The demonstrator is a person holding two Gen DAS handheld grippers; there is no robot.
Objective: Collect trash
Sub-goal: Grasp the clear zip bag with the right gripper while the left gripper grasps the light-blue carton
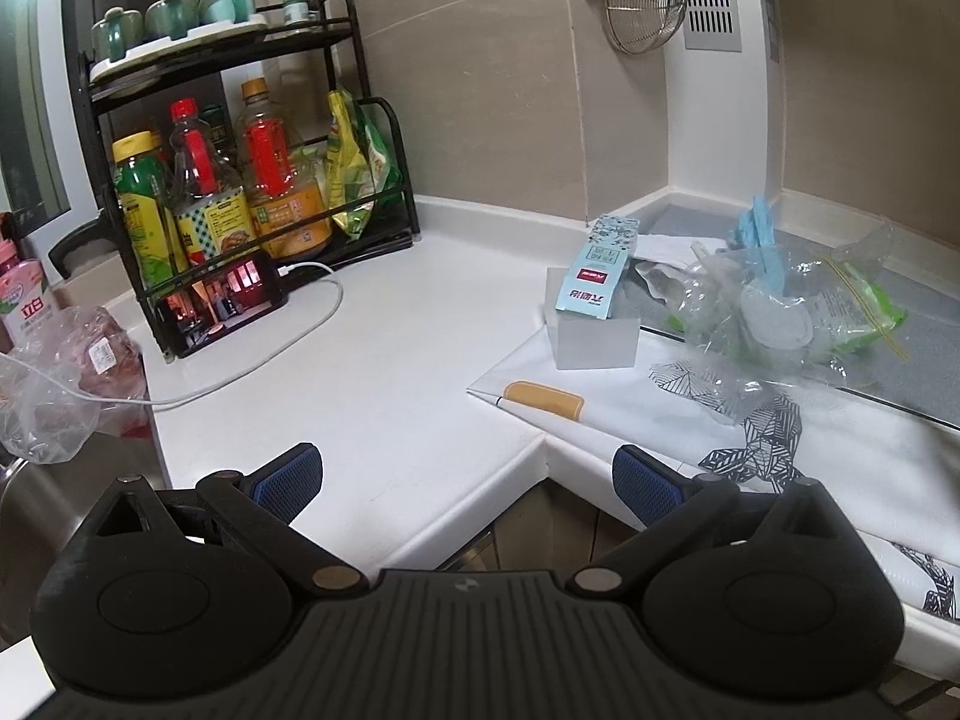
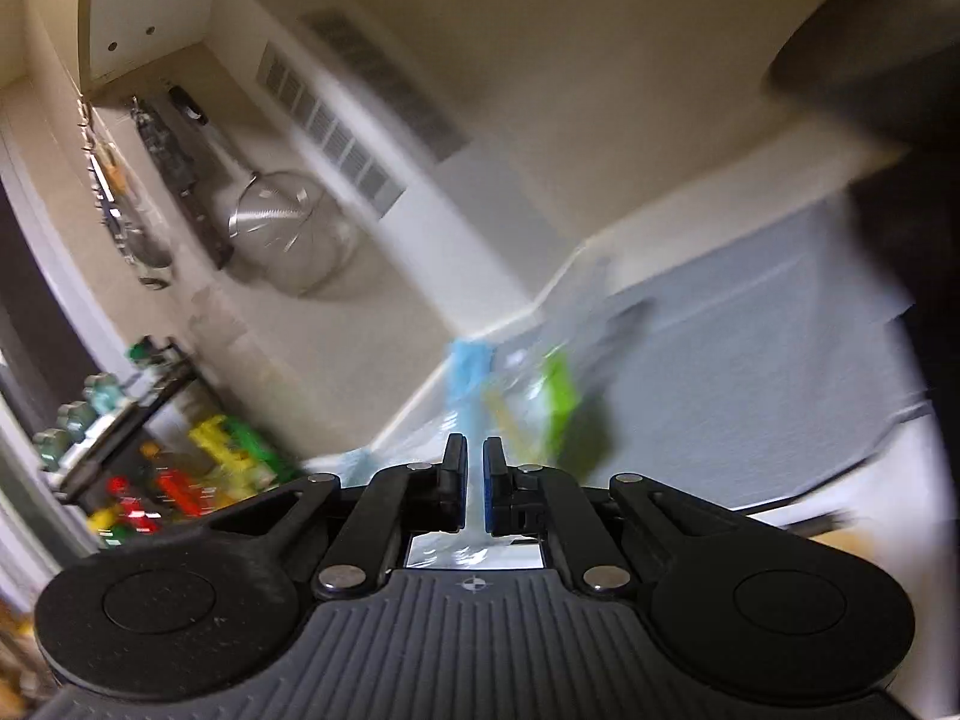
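Hovering wide-spread, the left gripper [image 1: 468, 483] is facing the rack [image 1: 252, 192]; the right gripper [image 2: 475, 480] is pinching a clear plastic bag [image 2: 522, 396].

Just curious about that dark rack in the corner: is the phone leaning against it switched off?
No, the phone has a lit screen showing a reddish picture.

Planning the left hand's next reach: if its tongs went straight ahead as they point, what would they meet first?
Probably bare white countertop; the open left tongs aim between rack and box. Depth unclear.
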